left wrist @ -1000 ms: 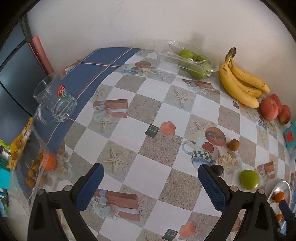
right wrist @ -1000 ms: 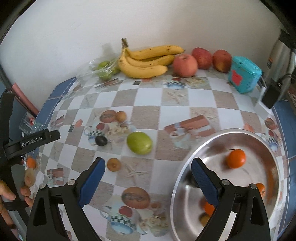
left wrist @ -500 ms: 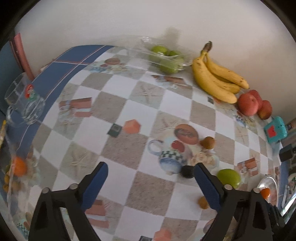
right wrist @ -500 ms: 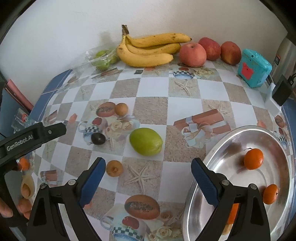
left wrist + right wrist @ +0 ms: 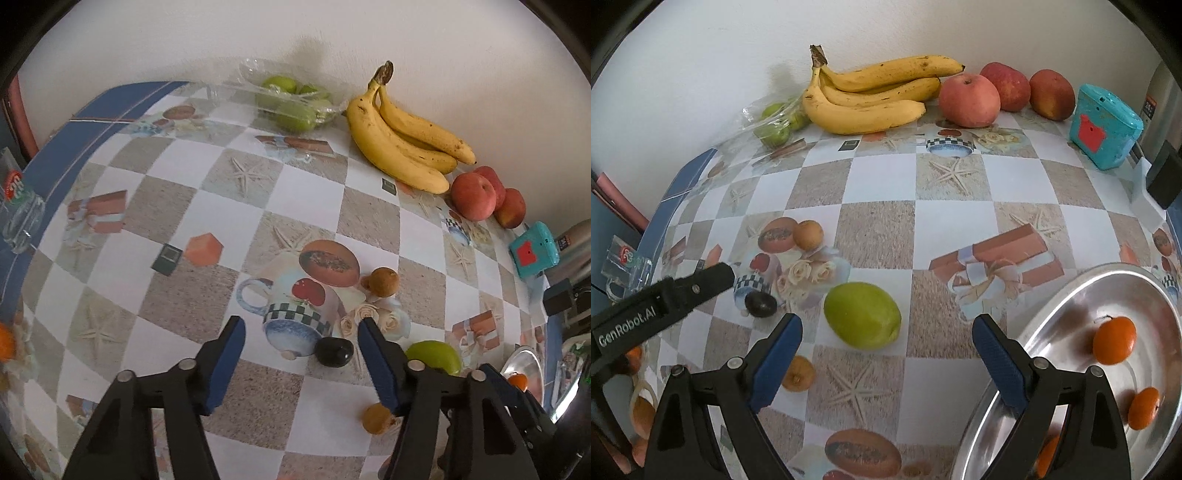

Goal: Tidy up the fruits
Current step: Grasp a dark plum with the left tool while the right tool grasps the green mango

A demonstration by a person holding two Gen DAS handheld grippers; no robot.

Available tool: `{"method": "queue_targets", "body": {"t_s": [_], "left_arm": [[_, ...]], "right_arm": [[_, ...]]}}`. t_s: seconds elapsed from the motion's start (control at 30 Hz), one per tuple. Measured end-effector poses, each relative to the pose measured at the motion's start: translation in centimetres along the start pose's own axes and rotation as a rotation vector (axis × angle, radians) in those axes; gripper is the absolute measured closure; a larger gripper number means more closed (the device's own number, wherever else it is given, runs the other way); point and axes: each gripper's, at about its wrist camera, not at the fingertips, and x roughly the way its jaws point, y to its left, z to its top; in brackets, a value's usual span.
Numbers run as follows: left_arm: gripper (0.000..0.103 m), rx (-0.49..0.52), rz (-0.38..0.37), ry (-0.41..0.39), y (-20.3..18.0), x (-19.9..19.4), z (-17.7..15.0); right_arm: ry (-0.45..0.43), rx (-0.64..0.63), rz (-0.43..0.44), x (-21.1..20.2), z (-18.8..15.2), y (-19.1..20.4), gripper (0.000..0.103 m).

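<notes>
A small dark fruit (image 5: 334,351) lies on the checked tablecloth between the fingers of my left gripper (image 5: 301,326), close to the right finger. The jaws are closing and the pads do not touch it. A green fruit (image 5: 862,315) lies just ahead of my right gripper (image 5: 886,321), inside its wide span. Those jaws narrow slightly without touching the fruit. A left gripper finger (image 5: 701,284) reaches in beside the dark fruit (image 5: 761,304). A metal bowl (image 5: 1067,302) at the right holds oranges (image 5: 1114,339).
Bananas (image 5: 871,92), red apples (image 5: 969,99) and bagged green fruits (image 5: 779,125) line the back wall, with a teal box (image 5: 1104,125) to their right. Small brown fruits (image 5: 809,234) (image 5: 798,373) lie loose. A glass mug (image 5: 18,206) stands at the table's left edge.
My left gripper has swung right and down over the dark fruit, and its jaws have narrowed. The right gripper has sunk toward the green fruit, which now sits between its fingers.
</notes>
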Motion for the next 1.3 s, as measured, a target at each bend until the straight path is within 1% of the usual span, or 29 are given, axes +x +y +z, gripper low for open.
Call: {"method": "queue_targets", "body": {"t_s": [0.03, 0.13, 0.2, 0.27, 0.53, 0.63, 0.7, 0.73, 0.77, 0.8, 0.9, 0.93, 0.97, 1.0, 1.07, 1.17, 1.3], "left_arm": [[0.038, -0.001, -0.006, 0.003, -0.1, 0.2, 0.0], [0.039, -0.001, -0.033, 0.011, -0.4, 0.8, 0.1], [0.041, 0.007, -0.026, 0.014, -0.7, 1.2, 0.2], [0.044, 0.01, -0.025, 0.023, -0.8, 1.6, 0.2], [0.045, 0.022, -0.027, 0.045, -1.3, 2.5, -0.1], [0.051, 0.035, -0.024, 0.052, -1.6, 2.7, -0.2], [0.051, 0.041, -0.026, 0.058, -1.8, 2.9, -0.4], [0.055, 0.042, -0.027, 0.059, -1.8, 2.9, -0.4], [0.058, 0.045, -0.029, 0.063, -1.9, 3.0, -0.5], [0.058, 0.044, -0.033, 0.064, -1.9, 3.0, -0.5], [0.068, 0.043, -0.038, 0.071, -1.9, 3.1, -0.6], [0.072, 0.042, -0.039, 0.072, -1.9, 3.1, -0.6], [0.074, 0.041, -0.036, 0.073, -1.9, 3.1, -0.6], [0.075, 0.041, -0.034, 0.073, -1.9, 3.1, -0.6], [0.076, 0.036, -0.037, 0.075, -1.8, 3.1, -0.6], [0.076, 0.033, -0.038, 0.075, -1.8, 3.1, -0.7], [0.076, 0.032, -0.034, 0.075, -1.8, 3.1, -0.7]], "right_arm": [[0.0, 0.0, 0.0, 0.2, 0.1, 0.0, 0.016], [0.003, 0.001, 0.0, 0.7, 0.4, 0.0, 0.017], [0.008, -0.002, 0.002, 1.1, 0.4, 0.1, 0.018], [0.01, -0.012, 0.001, 1.4, 0.5, 0.3, 0.024], [0.018, -0.039, -0.008, 2.3, 0.4, 1.1, 0.027], [0.021, -0.041, -0.007, 2.5, 0.4, 1.2, 0.027], [0.021, -0.045, -0.01, 2.5, 0.3, 1.3, 0.03], [0.019, -0.046, -0.009, 2.4, 0.3, 1.3, 0.035], [0.018, -0.044, -0.004, 2.4, 0.3, 1.3, 0.037], [0.019, -0.043, -0.003, 2.3, 0.4, 1.4, 0.038], [0.021, -0.05, 0.0, 2.4, 0.3, 1.5, 0.04], [0.023, -0.052, 0.004, 2.4, 0.3, 1.5, 0.041], [0.023, -0.055, 0.003, 2.4, 0.3, 1.6, 0.042], [0.024, -0.059, 0.005, 2.4, 0.3, 1.7, 0.044], [0.024, -0.06, 0.015, 2.3, 0.3, 1.8, 0.05], [0.023, -0.064, 0.015, 2.3, 0.3, 1.9, 0.053], [0.025, -0.062, 0.02, 2.3, 0.4, 1.9, 0.053]]}}
